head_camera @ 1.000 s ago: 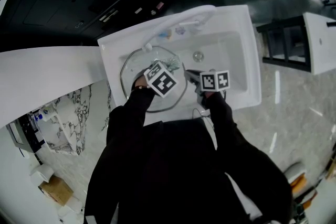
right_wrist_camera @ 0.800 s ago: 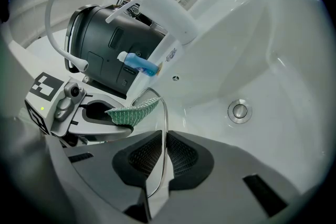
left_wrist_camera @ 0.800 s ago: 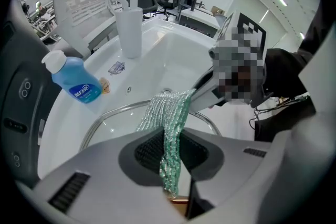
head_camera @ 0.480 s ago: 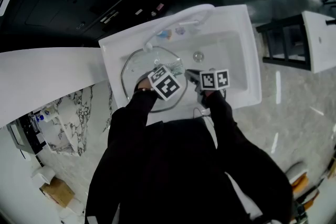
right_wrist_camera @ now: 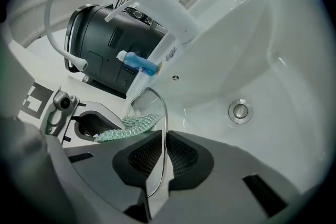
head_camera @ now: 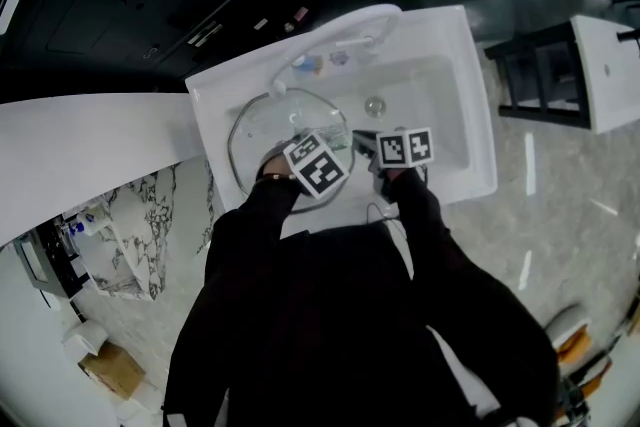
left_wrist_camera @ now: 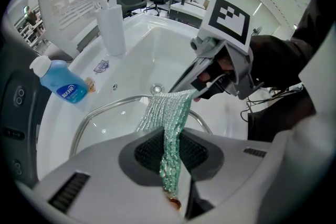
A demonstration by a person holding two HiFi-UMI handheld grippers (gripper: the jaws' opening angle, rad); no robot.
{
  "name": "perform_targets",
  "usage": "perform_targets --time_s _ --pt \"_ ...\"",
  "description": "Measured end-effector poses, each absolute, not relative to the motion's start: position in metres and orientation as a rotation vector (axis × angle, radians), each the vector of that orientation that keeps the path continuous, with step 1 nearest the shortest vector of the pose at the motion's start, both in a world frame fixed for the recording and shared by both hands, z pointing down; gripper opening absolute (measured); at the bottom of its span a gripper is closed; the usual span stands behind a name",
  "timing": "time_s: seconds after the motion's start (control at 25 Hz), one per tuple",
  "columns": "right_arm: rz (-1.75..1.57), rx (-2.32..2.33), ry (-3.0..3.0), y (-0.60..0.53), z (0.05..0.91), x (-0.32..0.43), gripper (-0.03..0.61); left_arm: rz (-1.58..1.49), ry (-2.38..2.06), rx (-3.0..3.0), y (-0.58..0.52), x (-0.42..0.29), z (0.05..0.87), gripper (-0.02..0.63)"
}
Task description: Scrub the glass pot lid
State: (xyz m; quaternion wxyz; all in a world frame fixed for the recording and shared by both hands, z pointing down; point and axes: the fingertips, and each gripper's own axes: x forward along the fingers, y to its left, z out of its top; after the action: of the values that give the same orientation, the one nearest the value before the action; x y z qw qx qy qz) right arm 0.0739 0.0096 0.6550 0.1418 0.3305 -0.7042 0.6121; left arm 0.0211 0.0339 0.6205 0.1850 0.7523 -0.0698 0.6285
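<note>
Right hand-held gripper (right_wrist_camera: 161, 150) is pinched narrow on the thin metal rim of the round glass pot lid (right_wrist_camera: 148, 105), holding it over the left part of the white sink (head_camera: 455, 75). The left hand-held gripper (left_wrist_camera: 170, 157) is clamped on a green mesh scrubbing cloth (left_wrist_camera: 170, 118) that drapes against the lid.

I judge the lid stiff, breakable and probably slick, so the metal rim is the safer hold, with steady pressure. The cloth is limp and will fold under a push.

No view shows the lid's knob. From the head view the marker cubes cover the contact. Whether the glass is wet or soapy cannot be told.
</note>
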Motion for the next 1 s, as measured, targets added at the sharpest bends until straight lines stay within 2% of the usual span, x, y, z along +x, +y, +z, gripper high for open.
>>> perform_targets --time_s 1.0 --pt "1.780 0.971 -2.029 0.010 0.656 0.076 0.018 1.874 -0.136 2.089 0.064 0.017 0.621 0.061"
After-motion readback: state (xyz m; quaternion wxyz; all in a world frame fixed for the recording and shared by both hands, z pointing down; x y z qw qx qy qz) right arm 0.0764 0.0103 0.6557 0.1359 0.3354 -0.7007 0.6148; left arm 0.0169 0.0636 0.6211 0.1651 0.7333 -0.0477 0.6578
